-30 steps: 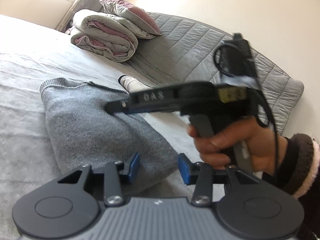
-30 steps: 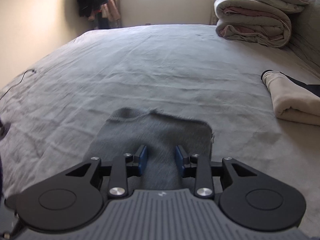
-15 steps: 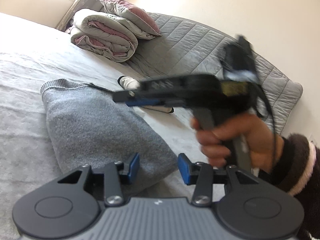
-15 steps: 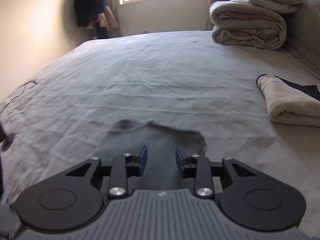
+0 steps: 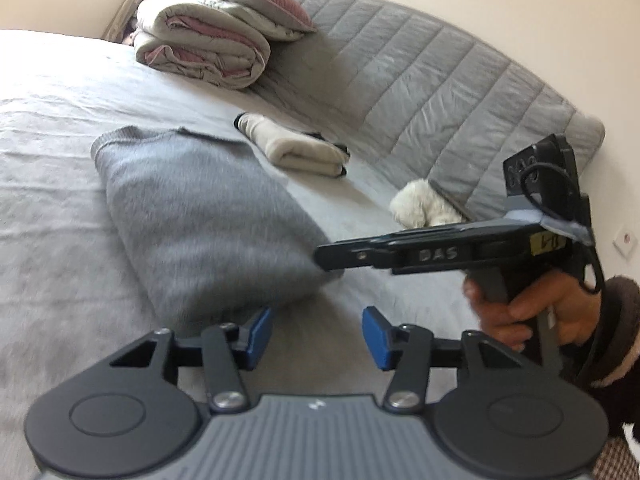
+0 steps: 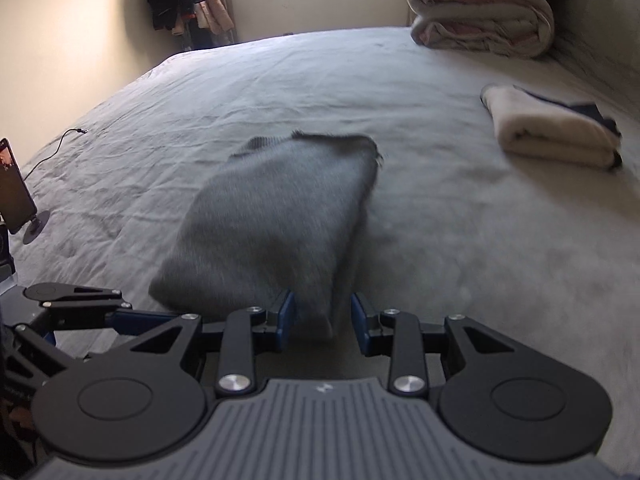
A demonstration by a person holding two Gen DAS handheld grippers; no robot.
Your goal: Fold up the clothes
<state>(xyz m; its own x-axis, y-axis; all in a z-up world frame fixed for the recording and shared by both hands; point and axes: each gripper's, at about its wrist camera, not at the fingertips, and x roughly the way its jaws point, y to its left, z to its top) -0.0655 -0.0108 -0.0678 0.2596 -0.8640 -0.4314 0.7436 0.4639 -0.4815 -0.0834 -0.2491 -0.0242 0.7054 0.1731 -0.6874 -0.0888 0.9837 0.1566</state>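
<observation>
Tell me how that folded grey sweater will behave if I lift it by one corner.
The grey sweater looks like soft, thick knit, so it will probably sag and unfold. It lies loosely folded, unsecured. On the wrinkled bed cover a push would likely bunch it rather than slide it.

Raised letters "DAS" on the side of the right gripper (image 5: 334,258), seen from the left wrist. Farther back on the same body, a yellow sticker (image 5: 547,245) with handwritten marks, too blurred to read.
</observation>
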